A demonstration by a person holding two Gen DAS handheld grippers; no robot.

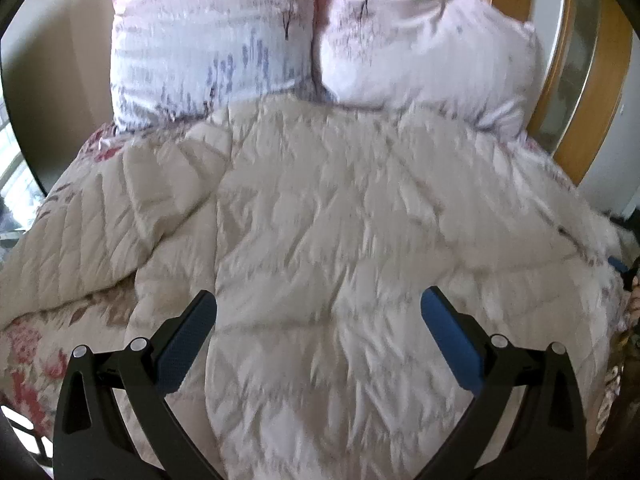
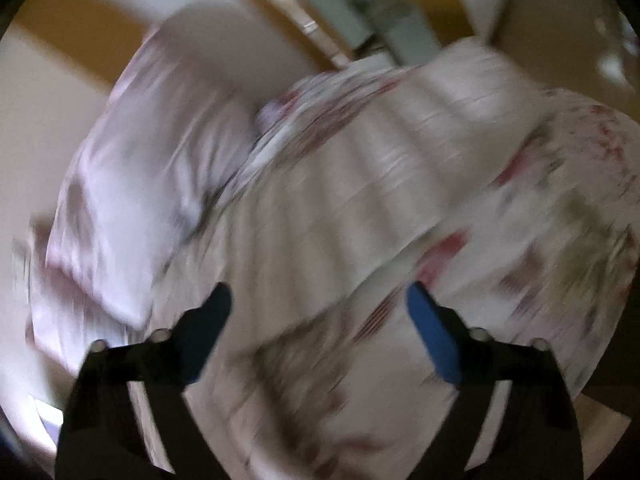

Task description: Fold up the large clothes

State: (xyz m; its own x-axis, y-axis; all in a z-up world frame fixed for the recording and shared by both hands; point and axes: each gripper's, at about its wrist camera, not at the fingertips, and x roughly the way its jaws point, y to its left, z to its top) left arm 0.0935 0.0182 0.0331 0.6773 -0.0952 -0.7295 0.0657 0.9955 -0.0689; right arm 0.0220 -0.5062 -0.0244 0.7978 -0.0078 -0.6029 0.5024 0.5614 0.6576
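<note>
A large cream quilted puffer jacket [image 1: 320, 220] lies spread on a bed with a floral cover [image 1: 28, 344]. My left gripper [image 1: 319, 304] is open and empty, hovering above the jacket's lower middle. In the blurred right wrist view the jacket [image 2: 332, 200] shows as a pale ribbed band across the floral cover [image 2: 560, 240]. My right gripper [image 2: 319, 300] is open and empty above the jacket's edge. A tip of the right gripper [image 1: 618, 266] shows at the jacket's right edge in the left wrist view.
Two white patterned pillows [image 1: 208, 48] [image 1: 420, 52] stand at the head of the bed; one pillow [image 2: 132, 200] shows at the left of the right wrist view. A wooden headboard or door frame [image 1: 588, 80] is at the right.
</note>
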